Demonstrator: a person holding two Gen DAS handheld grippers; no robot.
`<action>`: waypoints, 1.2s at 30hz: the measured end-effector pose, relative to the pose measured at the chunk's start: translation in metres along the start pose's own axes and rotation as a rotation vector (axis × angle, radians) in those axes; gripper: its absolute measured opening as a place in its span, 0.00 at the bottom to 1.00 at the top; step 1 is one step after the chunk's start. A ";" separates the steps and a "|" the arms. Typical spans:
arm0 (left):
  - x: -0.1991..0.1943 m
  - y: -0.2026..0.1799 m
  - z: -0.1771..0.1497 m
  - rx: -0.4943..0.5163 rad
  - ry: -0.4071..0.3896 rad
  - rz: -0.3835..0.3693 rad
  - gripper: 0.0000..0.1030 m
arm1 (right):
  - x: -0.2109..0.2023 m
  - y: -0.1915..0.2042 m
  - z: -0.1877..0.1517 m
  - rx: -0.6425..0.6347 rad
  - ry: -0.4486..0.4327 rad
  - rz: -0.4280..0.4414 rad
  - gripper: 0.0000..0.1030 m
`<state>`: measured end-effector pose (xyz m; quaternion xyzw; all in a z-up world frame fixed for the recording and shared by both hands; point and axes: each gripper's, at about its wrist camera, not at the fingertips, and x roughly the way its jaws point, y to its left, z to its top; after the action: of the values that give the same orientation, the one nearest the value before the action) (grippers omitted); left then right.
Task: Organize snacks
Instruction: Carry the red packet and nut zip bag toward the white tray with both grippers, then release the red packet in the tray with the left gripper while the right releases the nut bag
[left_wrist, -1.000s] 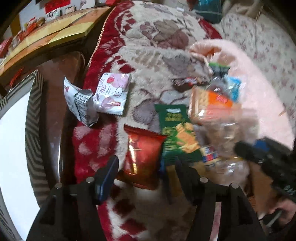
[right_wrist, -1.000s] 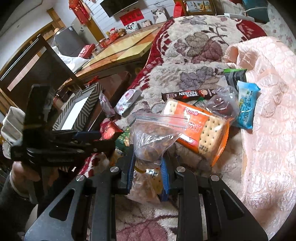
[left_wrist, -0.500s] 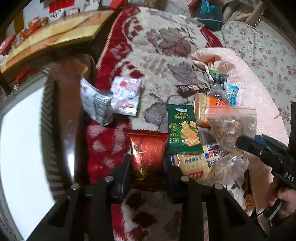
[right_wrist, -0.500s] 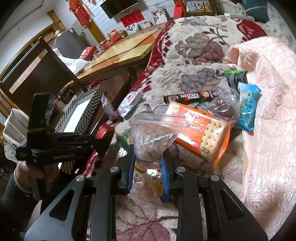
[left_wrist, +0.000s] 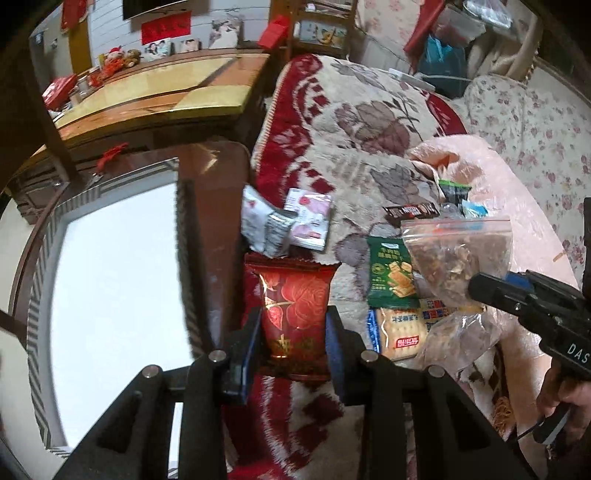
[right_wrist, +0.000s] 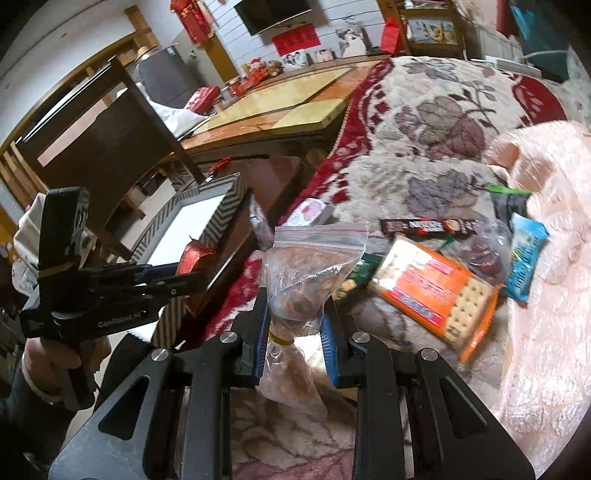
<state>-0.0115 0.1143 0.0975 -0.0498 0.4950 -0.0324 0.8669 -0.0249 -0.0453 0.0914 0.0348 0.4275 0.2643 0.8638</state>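
Observation:
My left gripper is shut on a red rose-patterned snack packet, lifted above the red and cream blanket. The same packet shows in the right wrist view, pinched in the left gripper. My right gripper is shut on a clear zip bag of brown snacks, held upright off the blanket; this bag appears at the right of the left wrist view. An orange cracker pack, a green cracker packet and a dark coffee stick lie on the blanket.
A white box with a zigzag-striped rim stands at the left, beside a dark wooden ledge. Silver and pink packets rest near that edge. A pink quilt lies at the right, a wooden table behind.
The left gripper closed on the red packet and raised it off the blanket toward the striped box. The right gripper rose a little with the zip bag still held.

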 end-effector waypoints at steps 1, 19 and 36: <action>-0.003 0.004 0.000 -0.005 -0.005 0.006 0.34 | 0.002 0.004 0.001 -0.006 0.003 0.004 0.23; -0.026 0.091 -0.014 -0.133 -0.029 0.126 0.34 | 0.062 0.105 0.035 -0.168 0.088 0.154 0.23; -0.007 0.183 -0.019 -0.292 0.031 0.207 0.34 | 0.159 0.170 0.056 -0.172 0.200 0.256 0.23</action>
<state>-0.0298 0.2960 0.0722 -0.1235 0.5103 0.1285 0.8413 0.0235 0.1871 0.0606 -0.0112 0.4792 0.4098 0.7761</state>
